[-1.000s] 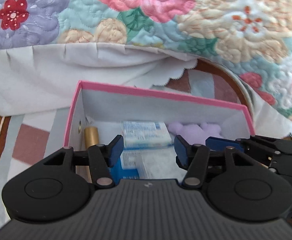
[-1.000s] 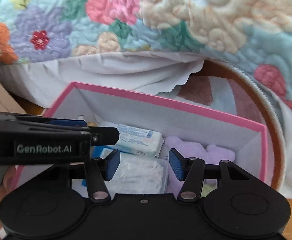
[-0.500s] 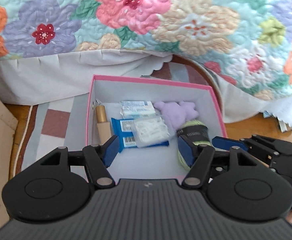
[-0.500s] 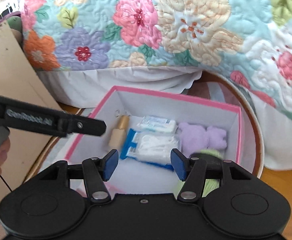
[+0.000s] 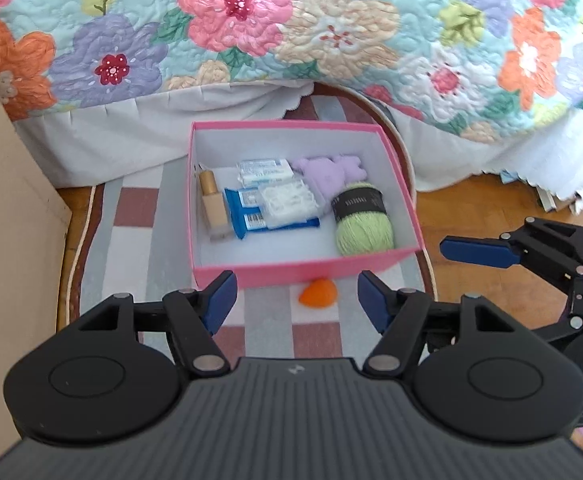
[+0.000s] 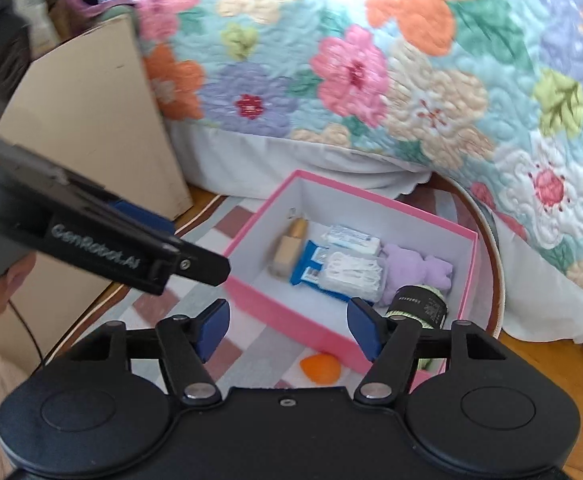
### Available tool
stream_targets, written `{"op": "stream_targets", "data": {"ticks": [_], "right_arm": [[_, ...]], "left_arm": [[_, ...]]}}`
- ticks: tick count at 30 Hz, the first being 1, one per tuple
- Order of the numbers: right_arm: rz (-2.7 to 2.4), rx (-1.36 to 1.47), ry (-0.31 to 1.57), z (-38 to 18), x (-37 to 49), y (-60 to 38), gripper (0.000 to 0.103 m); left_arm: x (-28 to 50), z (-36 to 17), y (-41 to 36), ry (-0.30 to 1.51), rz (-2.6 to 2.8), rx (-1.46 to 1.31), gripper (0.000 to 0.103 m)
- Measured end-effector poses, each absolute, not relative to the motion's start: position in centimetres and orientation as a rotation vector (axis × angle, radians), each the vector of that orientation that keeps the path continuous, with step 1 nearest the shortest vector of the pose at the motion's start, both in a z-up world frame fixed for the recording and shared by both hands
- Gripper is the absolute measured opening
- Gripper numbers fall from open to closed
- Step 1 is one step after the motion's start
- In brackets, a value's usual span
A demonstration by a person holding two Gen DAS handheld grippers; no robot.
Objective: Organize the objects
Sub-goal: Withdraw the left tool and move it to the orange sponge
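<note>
A pink box [image 5: 291, 269] [image 6: 291, 316] with a white inside sits on a checked rug. It holds a gold-capped bottle [image 5: 212, 200] [image 6: 289, 246], blue packets [image 5: 247, 212], a clear bag of white bits [image 5: 289, 202] [image 6: 351, 270], a white tissue pack [image 5: 265, 171], a purple plush [image 5: 333, 174] [image 6: 415, 270] and a green yarn ball [image 5: 363, 216]. A small orange object [image 5: 318, 293] [image 6: 320, 367] lies on the rug just in front of the box. My left gripper [image 5: 297, 300] hangs above the box's near wall, jaws opening, nothing between them. My right gripper [image 6: 287, 326] is likewise opening and empty.
A floral quilt [image 5: 291, 32] with a white skirt hangs behind the box. A beige cardboard panel [image 5: 7, 216] [image 6: 91, 120] stands at the left. Wooden floor [image 5: 487, 216] shows to the right of the rug [image 5: 139, 240]. The other gripper's body crosses each view's side.
Both grippers have pulled up and back out of the box, so the whole box and the orange object in front now show. Both pairs of jaws have spread wider.
</note>
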State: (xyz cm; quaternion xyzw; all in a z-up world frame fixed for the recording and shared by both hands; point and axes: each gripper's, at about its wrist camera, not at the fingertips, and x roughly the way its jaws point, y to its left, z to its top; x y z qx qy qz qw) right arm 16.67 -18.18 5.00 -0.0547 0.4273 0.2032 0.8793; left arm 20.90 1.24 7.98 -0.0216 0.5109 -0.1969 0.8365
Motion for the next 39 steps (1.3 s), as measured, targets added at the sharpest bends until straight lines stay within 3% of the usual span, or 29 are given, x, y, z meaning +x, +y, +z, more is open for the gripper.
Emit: {"op": "stream_targets", "data": {"ticks": [8, 14, 29, 39], "right_arm": [[0.471, -0.146, 0.889, 6.0, 11.7, -18.3, 0.073], [0.519, -0.152, 0.919, 4.6, 9.5, -18.7, 0.081], [0.616, -0.131, 0.932, -6.2, 9.7, -18.3, 0.085], [0.453, -0.152, 0.802, -14.3, 13.8, -19.1, 0.086]], "left_arm": [[15.8, 9.9, 2.0, 1.056, -0.463, -0.009, 0.07], [13.0, 8.9, 2.6, 1.06, -0.47, -0.014, 0.073], [12.6, -2.4, -0.8, 1.127, -0.475, -0.069, 0.075], [16.8, -8.3, -1.7, 0.949, -0.386, -0.124, 0.075]]}}
